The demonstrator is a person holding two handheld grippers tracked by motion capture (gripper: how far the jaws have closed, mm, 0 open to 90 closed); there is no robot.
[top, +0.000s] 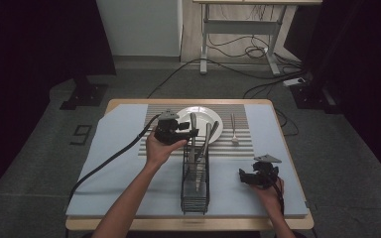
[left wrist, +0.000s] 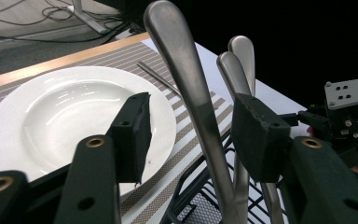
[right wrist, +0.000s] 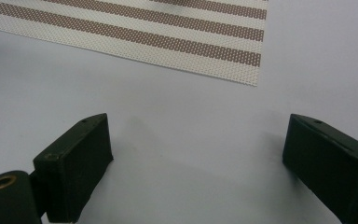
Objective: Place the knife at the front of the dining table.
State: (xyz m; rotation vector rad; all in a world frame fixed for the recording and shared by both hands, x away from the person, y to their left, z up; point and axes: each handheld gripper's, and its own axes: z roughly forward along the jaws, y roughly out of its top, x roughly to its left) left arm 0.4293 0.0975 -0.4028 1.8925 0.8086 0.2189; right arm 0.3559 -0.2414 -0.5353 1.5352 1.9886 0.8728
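Three steel handles (left wrist: 235,79) upright in wire caddy (top: 195,184), foremost handle (left wrist: 191,93) between left gripper (left wrist: 191,135) pads, not yet pinched. Next: squeeze, lift straight up. Right gripper (right wrist: 196,149) agape, idle over blue mat (right wrist: 168,116).

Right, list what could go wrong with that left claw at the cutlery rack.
1. The left claw straddles the tall steel utensil handle with jaws not yet touching it; two more steel handles stand close behind, so closing could catch the wrong one.
2. Pulling at a slant might tip the narrow black wire cutlery rack.
3. The white ceramic plate lies just beyond the rack; a lifted utensil might strike it.
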